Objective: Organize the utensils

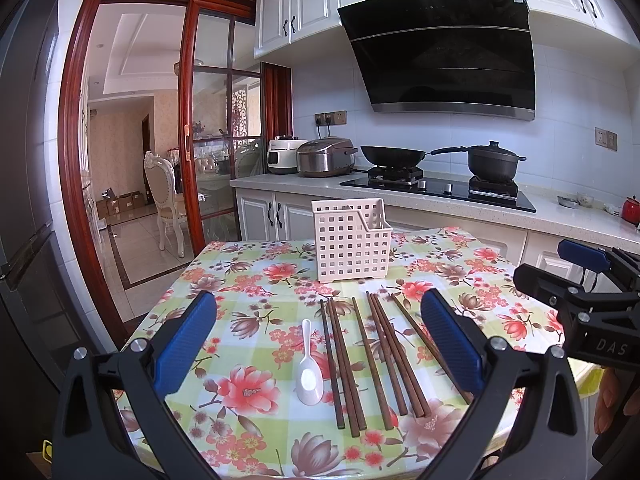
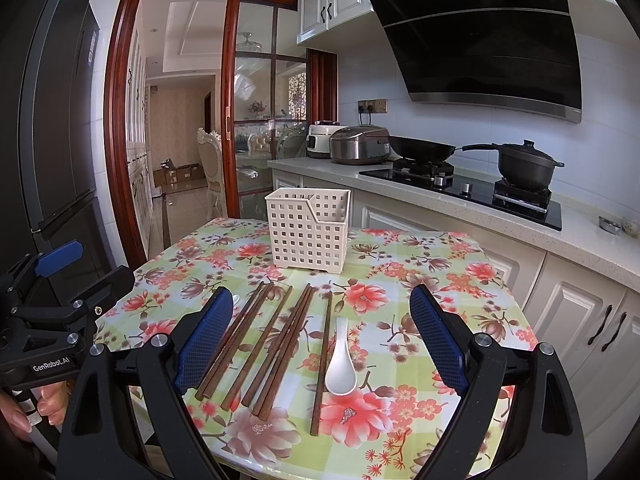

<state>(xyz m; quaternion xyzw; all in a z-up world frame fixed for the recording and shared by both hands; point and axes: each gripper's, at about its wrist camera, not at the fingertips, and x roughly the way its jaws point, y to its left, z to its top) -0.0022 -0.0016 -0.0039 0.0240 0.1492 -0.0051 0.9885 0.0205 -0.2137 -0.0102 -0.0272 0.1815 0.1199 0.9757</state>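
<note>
2 tongs, left (image 1: 320, 344) and right (image 2: 322, 340), both wide above chopsticks (image 1: 376, 360).

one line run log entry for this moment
stage: start | left gripper: open, empty | right gripper: open, empty | chopsticks: flat on table | spoons: on table | basket: upright, apparently empty

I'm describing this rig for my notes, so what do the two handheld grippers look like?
Both are black plastic frames with silver bolts and blue textured finger pads. The left gripper shows white "GenRobot.AI" lettering on its side; the right gripper shows "DAS". Bare fingers grip each handle; no cables are visible.
</note>
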